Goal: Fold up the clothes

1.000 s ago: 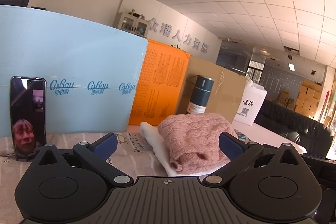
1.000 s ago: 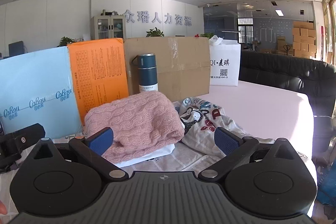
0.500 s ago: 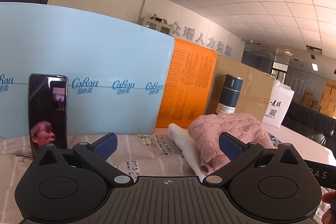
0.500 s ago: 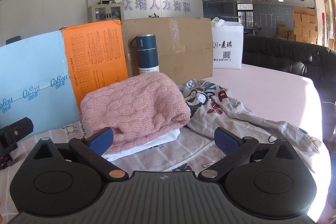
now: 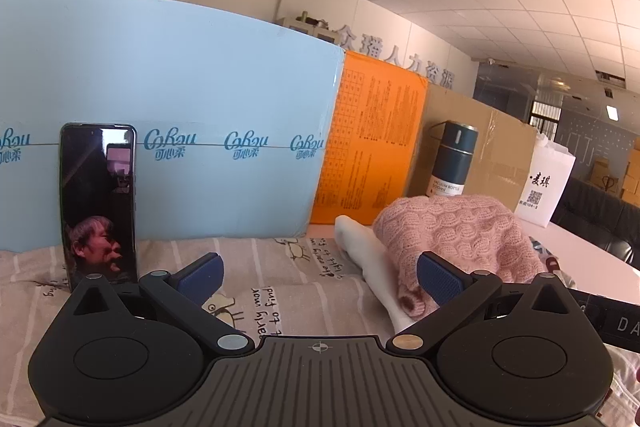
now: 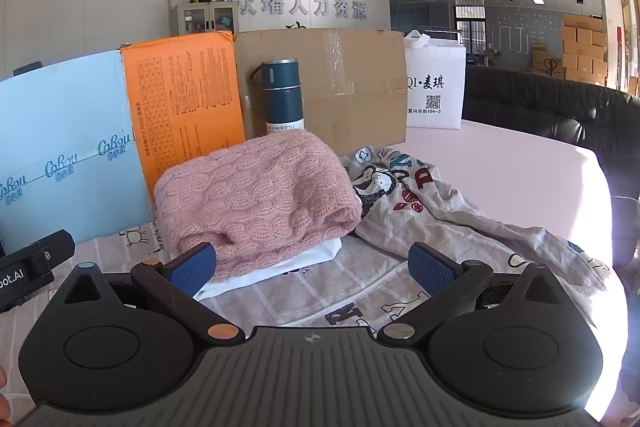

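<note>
printed tee lay crumpled on the table, just r of the pink knit stacked on a white fold. long axis ran fwd-left to near-right. r gripper nearer, jaws apart, empty; l gripper also apart, off to the left.

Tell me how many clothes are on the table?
3. A folded pink sweater lies on a folded white garment. A crumpled cartoon-print shirt lies right of them. More could be hidden under the pile.
</note>
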Demonstrator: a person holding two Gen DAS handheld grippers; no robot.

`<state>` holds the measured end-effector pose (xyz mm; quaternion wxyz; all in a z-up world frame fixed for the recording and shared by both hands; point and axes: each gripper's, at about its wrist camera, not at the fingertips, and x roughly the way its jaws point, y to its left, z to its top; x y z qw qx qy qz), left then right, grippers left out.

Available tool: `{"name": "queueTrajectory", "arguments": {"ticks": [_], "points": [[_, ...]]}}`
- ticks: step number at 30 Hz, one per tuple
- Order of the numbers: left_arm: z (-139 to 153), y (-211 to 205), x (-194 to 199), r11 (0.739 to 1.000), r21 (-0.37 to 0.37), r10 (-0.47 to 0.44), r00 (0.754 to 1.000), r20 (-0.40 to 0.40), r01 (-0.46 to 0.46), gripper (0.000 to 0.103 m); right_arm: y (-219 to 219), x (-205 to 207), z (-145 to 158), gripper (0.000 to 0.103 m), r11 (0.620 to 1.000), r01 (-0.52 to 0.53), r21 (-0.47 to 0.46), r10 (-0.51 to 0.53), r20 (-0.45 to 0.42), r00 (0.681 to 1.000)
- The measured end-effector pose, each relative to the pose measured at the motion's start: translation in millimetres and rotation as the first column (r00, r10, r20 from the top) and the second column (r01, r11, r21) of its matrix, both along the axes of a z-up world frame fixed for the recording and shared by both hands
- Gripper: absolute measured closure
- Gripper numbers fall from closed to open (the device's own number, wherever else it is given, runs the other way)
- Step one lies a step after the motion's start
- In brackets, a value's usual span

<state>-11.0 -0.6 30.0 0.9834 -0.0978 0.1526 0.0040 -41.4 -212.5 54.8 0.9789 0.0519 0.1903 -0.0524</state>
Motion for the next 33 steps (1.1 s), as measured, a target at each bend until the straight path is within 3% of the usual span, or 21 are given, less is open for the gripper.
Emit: {"name": "queueTrajectory", "arguments": {"ticks": [33], "points": [[-0.6, -8.0, -3.9, 0.998, 0.023, -0.055, 0.998, 0.019, 0.055, 0.000, -8.0, -4.6, -1.9, 0.000, 1.000, 0.029, 0.008, -0.029, -0.006, 1.000]]}}
